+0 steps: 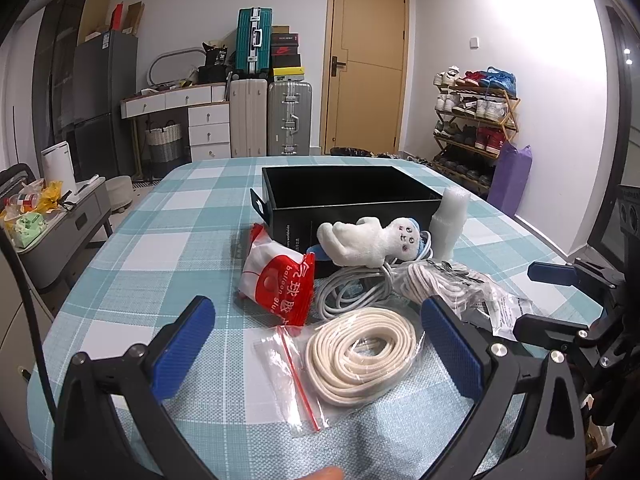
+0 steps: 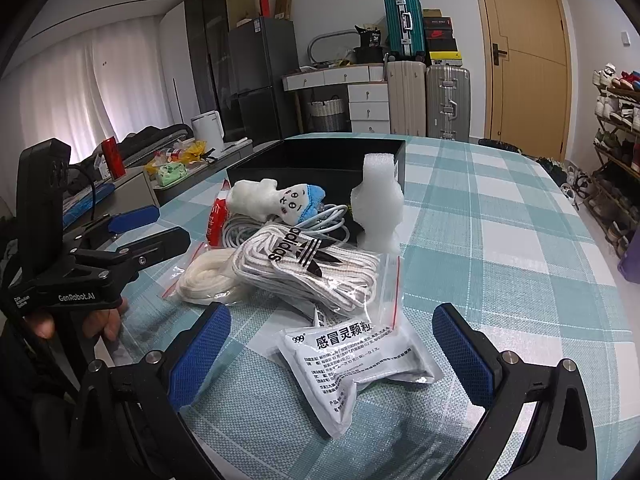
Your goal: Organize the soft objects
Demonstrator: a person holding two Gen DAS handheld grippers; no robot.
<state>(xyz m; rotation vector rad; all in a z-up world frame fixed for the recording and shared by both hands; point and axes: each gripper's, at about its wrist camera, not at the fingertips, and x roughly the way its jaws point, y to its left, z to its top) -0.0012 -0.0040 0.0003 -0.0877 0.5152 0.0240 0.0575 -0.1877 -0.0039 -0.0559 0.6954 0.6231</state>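
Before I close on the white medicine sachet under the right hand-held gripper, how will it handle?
The medicine sachet looks floppy: its crinkled film bulges over loose contents, so it will probably sag and shift when lifted. The glossy surface may slip between the pads. It likely weighs little, and it lies flat on the tablecloth, so it should slide rather than roll.

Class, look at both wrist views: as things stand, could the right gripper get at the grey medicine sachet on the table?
Probably yes. The right gripper is wide open and the medicine sachet lies flat on the checked tablecloth right ahead of its fingers, with nothing on top. Only the bagged striped laces crowd its far edge.
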